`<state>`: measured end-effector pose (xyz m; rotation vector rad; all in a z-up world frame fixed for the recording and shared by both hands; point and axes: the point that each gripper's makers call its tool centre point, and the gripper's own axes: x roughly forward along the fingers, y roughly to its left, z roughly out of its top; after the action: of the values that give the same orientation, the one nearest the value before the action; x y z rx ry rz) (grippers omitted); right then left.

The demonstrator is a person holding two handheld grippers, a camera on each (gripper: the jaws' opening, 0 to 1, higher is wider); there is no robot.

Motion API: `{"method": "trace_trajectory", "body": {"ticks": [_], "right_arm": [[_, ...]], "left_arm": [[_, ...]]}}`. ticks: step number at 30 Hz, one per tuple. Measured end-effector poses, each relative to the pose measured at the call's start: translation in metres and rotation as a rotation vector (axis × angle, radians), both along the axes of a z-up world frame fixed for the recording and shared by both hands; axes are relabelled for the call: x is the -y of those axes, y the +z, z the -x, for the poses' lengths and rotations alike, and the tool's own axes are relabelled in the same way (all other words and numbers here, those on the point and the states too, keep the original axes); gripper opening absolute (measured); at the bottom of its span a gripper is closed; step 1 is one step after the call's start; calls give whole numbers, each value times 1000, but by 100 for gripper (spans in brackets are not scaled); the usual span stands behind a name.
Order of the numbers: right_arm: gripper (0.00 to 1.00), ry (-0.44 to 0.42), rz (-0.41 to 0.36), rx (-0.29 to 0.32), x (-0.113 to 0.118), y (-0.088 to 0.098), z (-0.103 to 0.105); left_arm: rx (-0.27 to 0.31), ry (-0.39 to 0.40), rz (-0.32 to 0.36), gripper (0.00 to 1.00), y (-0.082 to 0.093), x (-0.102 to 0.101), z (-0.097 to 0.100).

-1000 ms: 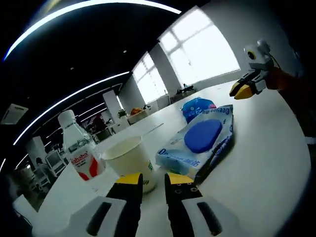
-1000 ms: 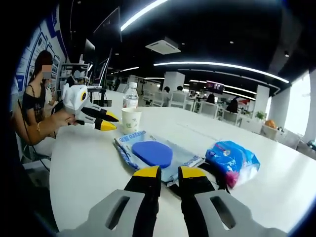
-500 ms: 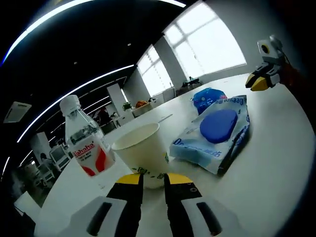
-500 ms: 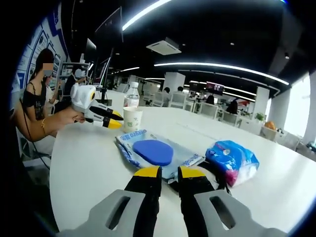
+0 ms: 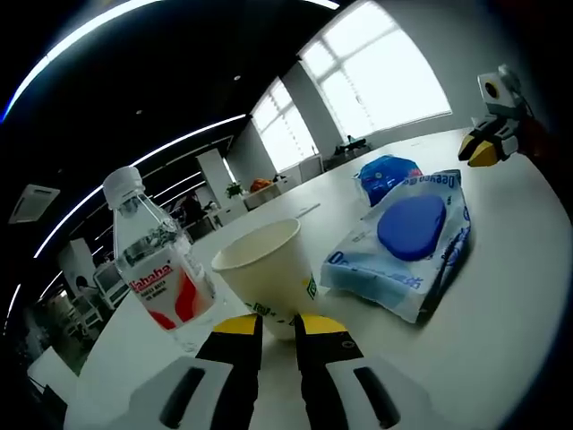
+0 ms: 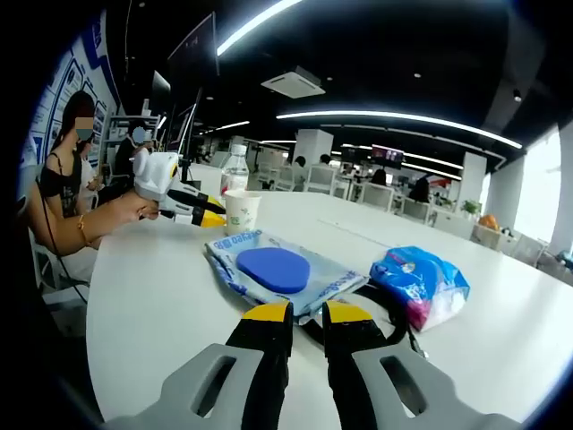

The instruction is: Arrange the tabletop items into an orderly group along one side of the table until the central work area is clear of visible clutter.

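A white paper cup (image 5: 269, 273) stands on the white table (image 5: 501, 296), just beyond the tips of my left gripper (image 5: 278, 323). The jaws are shut with nothing between them. A clear water bottle (image 5: 154, 267) with a red label stands left of the cup. A wet-wipes pack (image 5: 407, 240) with a blue lid lies to the right, and a blue packet (image 5: 385, 175) lies behind it. My right gripper (image 6: 306, 313) is shut and empty, close to the wipes pack (image 6: 277, 269) and the blue packet (image 6: 419, 282). My left gripper (image 6: 199, 213) shows by the cup (image 6: 240, 210) and bottle (image 6: 235, 175).
A black strap (image 6: 394, 315) lies beside the blue packet. A person (image 6: 63, 184) sits at the table's left edge, with a hand on the left gripper. The right gripper (image 5: 488, 145) shows at the far side of the table. Desks and people stand in the background.
My left gripper has moved in toward the paper cup, which now looms larger with the bottle beside it. The right gripper has hardly shifted.
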<state>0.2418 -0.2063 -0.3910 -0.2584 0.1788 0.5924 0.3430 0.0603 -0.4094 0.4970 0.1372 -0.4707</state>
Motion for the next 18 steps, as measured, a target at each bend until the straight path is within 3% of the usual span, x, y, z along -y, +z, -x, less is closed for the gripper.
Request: {"method": "trace_trajectory", "body": {"ticks": [9,18], "right_arm": [[12,-5,-9,-3,1,-2,-6],[12,-18,-11,-9,5,-3,-5]], "left_arm": [[-16,1,-14,13,-3,1,-7],[-19,-17,-11,14,1,-1,6]]}}
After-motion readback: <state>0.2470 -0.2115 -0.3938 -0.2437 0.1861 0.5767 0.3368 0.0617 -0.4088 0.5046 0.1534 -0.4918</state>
